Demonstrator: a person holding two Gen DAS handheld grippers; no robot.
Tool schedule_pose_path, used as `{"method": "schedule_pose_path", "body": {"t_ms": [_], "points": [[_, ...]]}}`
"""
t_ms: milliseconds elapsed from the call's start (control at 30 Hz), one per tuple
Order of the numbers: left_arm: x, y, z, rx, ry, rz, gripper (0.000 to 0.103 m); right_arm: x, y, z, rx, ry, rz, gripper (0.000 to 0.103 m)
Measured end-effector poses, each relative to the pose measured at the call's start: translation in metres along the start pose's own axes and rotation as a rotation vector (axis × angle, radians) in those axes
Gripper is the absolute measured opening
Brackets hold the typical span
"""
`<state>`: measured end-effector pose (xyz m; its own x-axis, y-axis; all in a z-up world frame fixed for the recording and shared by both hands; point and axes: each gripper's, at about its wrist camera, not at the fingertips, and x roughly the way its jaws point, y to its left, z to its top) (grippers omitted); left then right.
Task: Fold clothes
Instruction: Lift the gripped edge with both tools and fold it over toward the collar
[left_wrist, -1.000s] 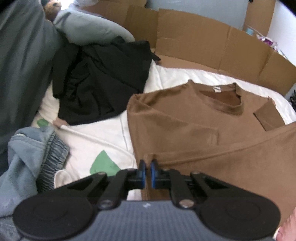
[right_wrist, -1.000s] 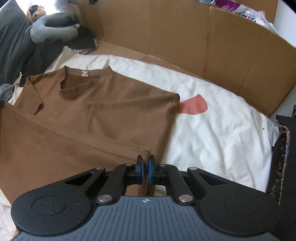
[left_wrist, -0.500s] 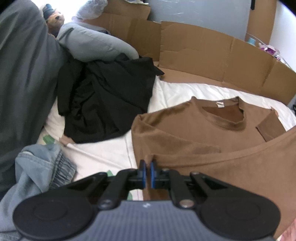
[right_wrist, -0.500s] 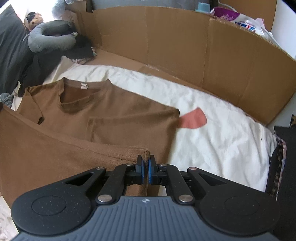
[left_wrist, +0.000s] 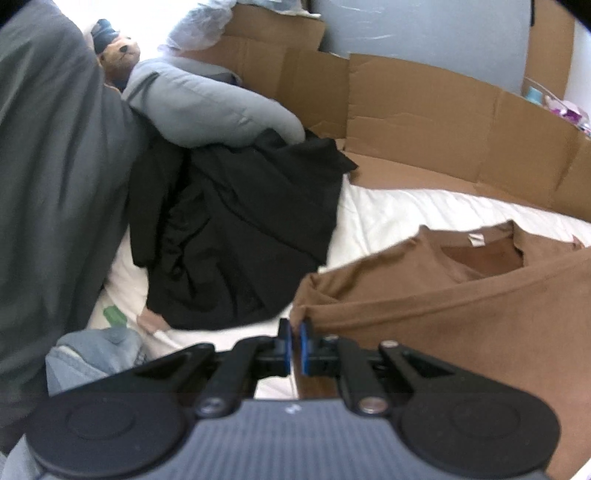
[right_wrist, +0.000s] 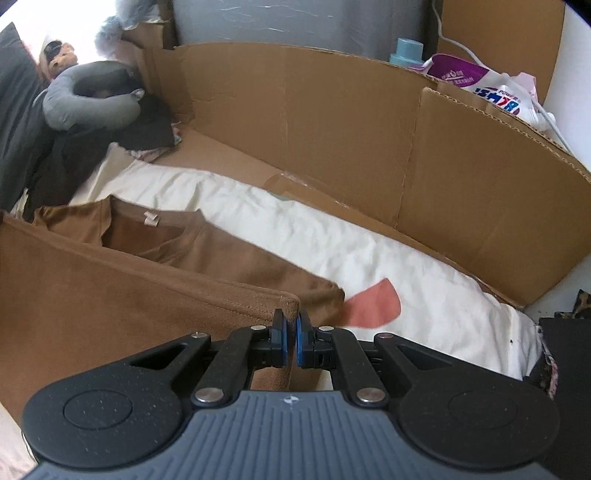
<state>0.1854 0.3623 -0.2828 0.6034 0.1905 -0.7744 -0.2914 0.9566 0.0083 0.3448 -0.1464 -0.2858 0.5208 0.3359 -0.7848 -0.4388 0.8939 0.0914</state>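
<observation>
A brown t-shirt (left_wrist: 461, 306) lies on the white sheet (left_wrist: 388, 214), its collar and neck label toward the cardboard. My left gripper (left_wrist: 294, 328) is shut on the left corner of the shirt's hem. My right gripper (right_wrist: 291, 321) is shut on the hem's right corner, seen in the right wrist view as brown t-shirt (right_wrist: 110, 295). The hem is lifted and stretched taut between both grippers, raised over the shirt's upper half. The collar (right_wrist: 147, 236) still shows beyond the lifted edge.
A black garment pile (left_wrist: 240, 236) and a grey neck pillow (left_wrist: 207, 107) lie at the left, with a denim piece (left_wrist: 96, 354) nearer. A cardboard wall (right_wrist: 351, 140) runs along the far side. A pink patch (right_wrist: 373, 306) marks the white sheet (right_wrist: 406, 266).
Both grippers have risen and moved toward the collar, carrying the hem with them. The lifted fold now covers more of the shirt's body, and less of the chest shows.
</observation>
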Motion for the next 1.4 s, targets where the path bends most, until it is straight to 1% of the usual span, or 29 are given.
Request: {"method": "schedule_pose_path", "body": {"t_ms": [200,367,500,633,800,1067,1167,1400], "points": [[0.012,0.002,0.014,0.004,-0.007,0.003,0.005,0.02,-0.005,0.012,0.009,0.001,-0.025,0.003],[0.031,0.003,0.026,0.016,0.006,0.008,0.005,0.037,-0.009,0.024,0.01,0.006,-0.058,0.003],[0.046,0.005,0.034,0.011,0.014,0.015,0.005,0.054,-0.012,0.035,0.02,0.02,-0.082,0.003],[0.062,0.001,0.043,0.037,0.016,0.018,0.005,0.071,-0.014,0.044,0.023,0.035,-0.11,0.003],[0.076,0.0,0.052,0.04,0.023,0.021,0.005,0.087,-0.012,0.052,0.004,0.062,-0.157,0.003],[0.088,-0.003,0.063,0.056,0.014,0.013,0.005,0.099,-0.011,0.063,-0.016,0.079,-0.199,0.003],[0.091,-0.007,0.069,0.072,0.013,0.011,0.005,0.101,-0.014,0.067,-0.003,0.081,-0.214,0.003],[0.106,-0.01,0.07,0.086,0.04,0.024,0.005,0.112,-0.017,0.064,-0.001,0.102,-0.224,0.003]]}}
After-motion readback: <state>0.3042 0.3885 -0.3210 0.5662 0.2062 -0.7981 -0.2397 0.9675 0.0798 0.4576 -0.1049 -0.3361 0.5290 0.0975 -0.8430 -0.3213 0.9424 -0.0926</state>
